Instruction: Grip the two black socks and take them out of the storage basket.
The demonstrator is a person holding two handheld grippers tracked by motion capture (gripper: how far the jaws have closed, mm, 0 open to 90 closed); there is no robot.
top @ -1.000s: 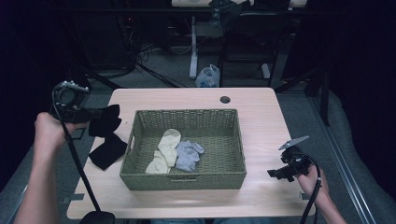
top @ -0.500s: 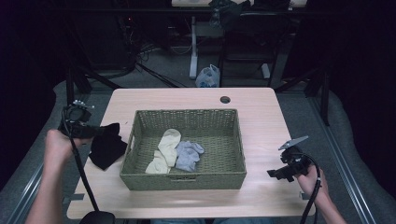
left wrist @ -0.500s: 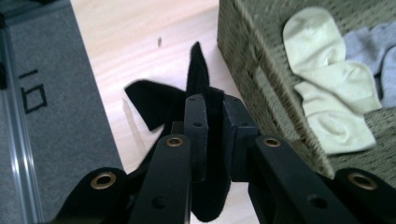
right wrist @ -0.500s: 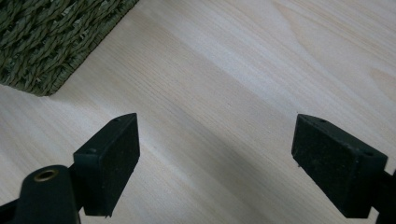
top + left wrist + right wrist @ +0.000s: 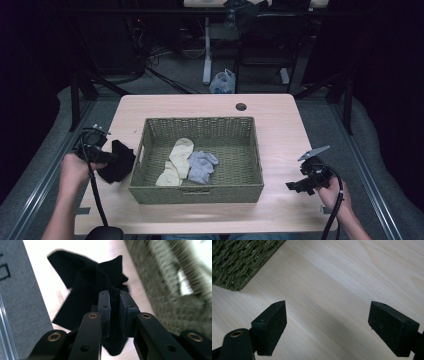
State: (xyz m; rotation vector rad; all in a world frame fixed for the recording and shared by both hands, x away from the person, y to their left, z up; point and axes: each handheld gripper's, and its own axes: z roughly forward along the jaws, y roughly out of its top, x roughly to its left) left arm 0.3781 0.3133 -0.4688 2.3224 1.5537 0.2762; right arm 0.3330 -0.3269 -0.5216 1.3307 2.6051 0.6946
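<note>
Black cloth (image 5: 85, 290), a dark garment whose kind cannot be told, lies on a pale wooden table (image 5: 280, 125) just beside the left wall of a green woven basket (image 5: 250, 150), its near fold pinched between the pressed-together jaws of the left gripper (image 5: 113, 298). From the high view, that left gripper sits at the table's left edge in the person's left hand (image 5: 75, 170). Inside the basket lie a cream sock (image 5: 176, 159) and a light blue-grey sock (image 5: 201, 165), touching each other. Near the table's right front corner, the right gripper (image 5: 327, 320) hangs over bare wood, jaws spread wide and holding nothing, a corner of the basket close by.
</note>
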